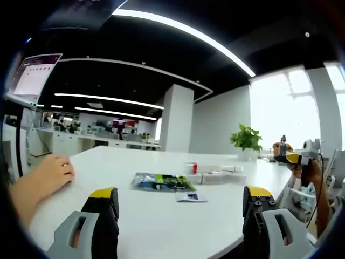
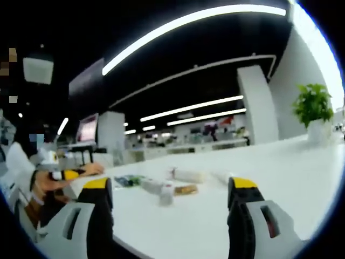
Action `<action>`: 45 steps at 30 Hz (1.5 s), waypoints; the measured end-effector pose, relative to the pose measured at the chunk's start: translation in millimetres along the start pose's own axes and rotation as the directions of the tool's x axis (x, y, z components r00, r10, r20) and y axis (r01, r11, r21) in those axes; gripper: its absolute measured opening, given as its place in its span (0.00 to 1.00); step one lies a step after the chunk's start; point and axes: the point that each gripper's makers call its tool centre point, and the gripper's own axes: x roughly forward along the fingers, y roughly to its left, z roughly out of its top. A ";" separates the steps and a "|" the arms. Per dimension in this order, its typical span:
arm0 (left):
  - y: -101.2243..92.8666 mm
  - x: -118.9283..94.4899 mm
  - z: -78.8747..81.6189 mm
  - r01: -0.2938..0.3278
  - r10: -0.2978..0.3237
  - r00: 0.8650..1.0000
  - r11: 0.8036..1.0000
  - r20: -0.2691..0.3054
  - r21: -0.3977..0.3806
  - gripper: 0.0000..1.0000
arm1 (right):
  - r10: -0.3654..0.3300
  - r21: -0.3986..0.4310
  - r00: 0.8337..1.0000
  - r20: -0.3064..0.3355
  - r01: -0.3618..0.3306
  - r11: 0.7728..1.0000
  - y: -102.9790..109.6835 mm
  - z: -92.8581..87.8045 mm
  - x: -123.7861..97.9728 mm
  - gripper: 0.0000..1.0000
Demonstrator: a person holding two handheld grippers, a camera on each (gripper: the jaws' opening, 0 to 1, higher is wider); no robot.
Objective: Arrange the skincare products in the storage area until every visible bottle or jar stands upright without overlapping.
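1. Left gripper view: the left gripper (image 1: 180,208) rises from 6 o'clock with its yellow-tipped jaws spread wide and nothing between them, above the near part of a white table (image 1: 156,226).
2. Just past the jaws, near the centre, a dark flat packet (image 1: 161,182) lies on the table with a small sachet (image 1: 190,196) touching its near corner.
3. Toward 2 o'clock from the packet, pale skincare tubes (image 1: 218,176) lie on their sides.
4. At 9 o'clock a hand (image 1: 47,172) rests on the table edge; at 3 o'clock the right gripper (image 1: 299,157) is in view.
5. Right gripper view: its jaws stand wide apart, empty.
6. Between them at the centre a small jar (image 2: 166,195) stands upright; lying tubes (image 2: 188,175) sit just behind it.
7. At 9 o'clock the left gripper (image 2: 67,175) shows; a potted plant (image 2: 314,110) stands at 2 o'clock.
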 end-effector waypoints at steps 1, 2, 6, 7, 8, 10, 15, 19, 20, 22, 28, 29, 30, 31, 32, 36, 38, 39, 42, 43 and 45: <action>-0.5 -0.2 -0.9 0.000 0.000 1.000 1.000 -0.002 -0.001 0.98 | -0.006 -0.005 1.000 0.003 0.006 1.000 -1.9 0.1 0.1 0.86; -0.6 0.5 -1.5 0.001 -0.001 1.000 1.000 -0.003 -0.001 0.98 | -0.011 -0.012 1.000 0.011 0.011 1.000 -3.5 1.5 0.5 0.86; -3.5 2.2 -2.6 0.010 -0.010 1.000 1.000 -0.009 -0.001 0.98 | -0.024 -0.017 0.998 0.056 0.025 1.000 -10.3 13.0 2.4 0.89; -4.1 2.5 -2.7 0.012 -0.012 1.000 1.000 -0.010 0.000 0.98 | -0.025 -0.017 0.998 0.062 0.026 1.000 -11.6 15.0 3.0 0.90; -4.1 3.0 -2.9 0.013 -0.013 1.000 1.000 -0.011 0.000 0.98 | -0.026 -0.014 0.997 0.067 0.027 1.000 -13.3 17.6 4.3 0.91; -4.1 3.4 -3.6 0.014 -0.014 1.000 1.000 -0.013 0.001 0.98 | -0.023 -0.003 0.997 0.073 0.023 1.000 -15.6 21.4 7.6 0.94; -3.4 3.3 -4.9 0.014 -0.014 1.000 1.000 -0.011 -0.004 0.98 | 0.004 0.028 0.998 0.067 -0.005 1.000 -18.0 28.4 19.1 1.00; -4.6 3.6 -5.8 0.020 -0.020 1.000 1.000 -0.014 -0.005 0.98 | 0.003 0.005 0.998 0.055 -0.003 1.000 -25.1 32.5 30.3 1.00; -4.5 3.8 -5.9 0.020 -0.020 1.000 1.000 -0.015 -0.005 0.98 | 0.003 -0.003 0.999 0.048 -0.003 1.000 -27.0 33.0 32.9 1.00; -4.5 3.5 -5.7 0.021 -0.021 1.000 1.000 -0.013 -0.005 0.98 | 0.003 -0.013 0.999 0.035 -0.003 1.000 -30.5 34.7 39.3 1.00; -3.3 4.8 -5.4 0.019 -0.019 1.000 1.000 -0.012 -0.012 0.98 | 0.033 -0.012 0.999 -0.007 -0.033 0.999 -37.0 32.3 61.7 1.00; -3.6 4.6 -5.6 0.020 -0.020 1.000 1.000 -0.012 -0.012 0.98 | 0.033 -0.008 0.999 -0.020 -0.033 0.999 -39.4 30.1 65.8 1.00; -3.8 4.7 -5.9 0.020 -0.020 1.000 1.000 -0.013 -0.013 0.98 | 0.033 -0.006 0.999 -0.025 -0.033 0.999 -40.9 29.2 68.4 0.99; -4.4 4.3 -6.1 0.021 -0.021 1.000 1.000 -0.013 -0.013 0.98 | 0.034 -0.004 0.999 -0.027 -0.034 0.999 -42.0 28.5 70.7 0.98; -5.3 4.3 -6.5 0.024 -0.025 1.000 1.000 -0.014 -0.012 0.98 | 0.039 0.006 0.999 -0.029 -0.039 0.999 -43.7 27.0 75.3 0.99; -9.0 3.5 -5.3 0.037 -0.037 0.999 0.999 -0.011 -0.011 0.98 | 0.041 0.022 0.998 -0.040 -0.041 0.999 -50.2 23.3 86.1 0.97; -10.2 2.6 -2.7 0.040 -0.040 0.999 0.999 -0.002 -0.012 0.98 | 0.035 0.028 0.998 -0.043 -0.034 0.999 -55.4 22.8 90.9 0.96; -10.4 2.2 -2.0 0.041 -0.041 0.999 0.999 0.000 -0.013 0.98 | 0.032 0.034 0.998 -0.046 -0.031 0.999 -59.4 22.6 93.2 0.95; -9.7 2.2 -1.4 0.042 -0.042 0.999 0.999 0.001 -0.014 0.98 | 0.026 0.062 0.998 -0.057 -0.022 0.998 -70.5 20.6 98.6 0.93; -9.4 1.8 -1.5 0.041 -0.041 0.999 0.999 0.001 -0.014 0.98 | 0.022 0.072 0.998 -0.062 -0.018 0.997 -74.7 19.3 100.9 0.91; -8.5 1.4 -1.7 0.039 -0.039 0.999 0.999 0.001 -0.016 0.98 | 0.017 0.087 0.996 -0.084 -0.009 0.996 -82.1 14.4 105.3 0.89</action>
